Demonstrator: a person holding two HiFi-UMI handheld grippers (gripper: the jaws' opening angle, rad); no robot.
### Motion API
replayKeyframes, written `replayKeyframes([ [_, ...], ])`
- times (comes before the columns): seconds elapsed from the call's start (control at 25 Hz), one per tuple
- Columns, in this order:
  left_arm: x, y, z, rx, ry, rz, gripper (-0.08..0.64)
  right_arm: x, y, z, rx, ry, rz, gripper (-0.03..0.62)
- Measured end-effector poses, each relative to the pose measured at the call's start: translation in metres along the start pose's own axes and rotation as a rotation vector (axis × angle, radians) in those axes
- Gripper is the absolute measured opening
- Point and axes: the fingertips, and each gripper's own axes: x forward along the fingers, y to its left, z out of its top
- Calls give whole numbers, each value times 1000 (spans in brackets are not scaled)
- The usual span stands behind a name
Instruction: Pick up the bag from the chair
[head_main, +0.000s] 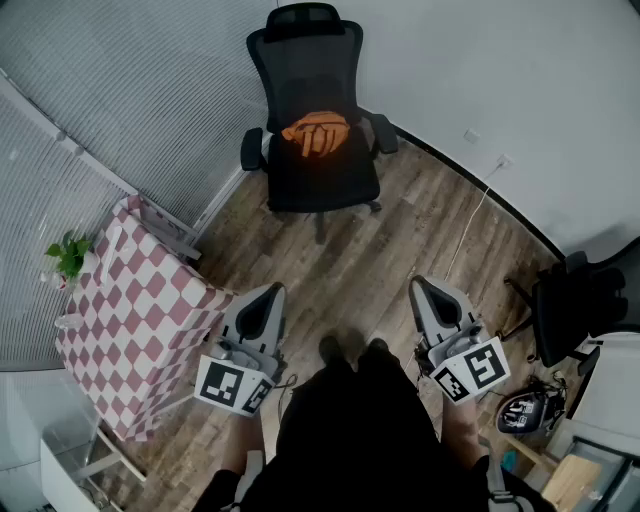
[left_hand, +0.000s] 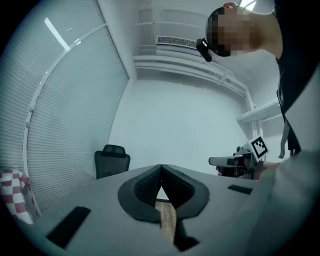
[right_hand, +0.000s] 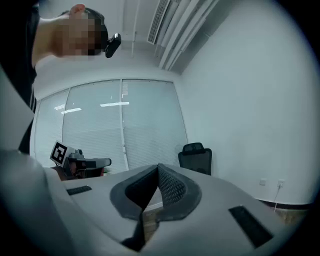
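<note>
across the wooden floor (head_main: 400, 250), the head view shows the orange bag (head_main: 317, 133) on the far chair (head_main: 320, 180); the left gripper view shows the left tool (left_hand: 161, 172) pressed together, empty; the right gripper view shows the right tool (right_hand: 159, 172) likewise, so i judge the approach comes first, then opening.

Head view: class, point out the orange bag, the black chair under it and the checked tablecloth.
orange bag (head_main: 317, 134), head view, its middle.
black chair (head_main: 305, 75), head view, its backrest.
checked tablecloth (head_main: 140, 300), head view, its top.
</note>
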Motion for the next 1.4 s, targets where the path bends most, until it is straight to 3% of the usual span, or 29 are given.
replayKeyframes([
  [0.68,6,4,-20,-29,35,8,32,-3,-4,-5,45,-23,-30,20],
  [1.0,48,16,-19,-7,61,28,32,29,-46,-6,59,-14,-26,20],
  [1.4,137,38,18,43,51,75,32,108,-119,32,71,-80,64,20],
])
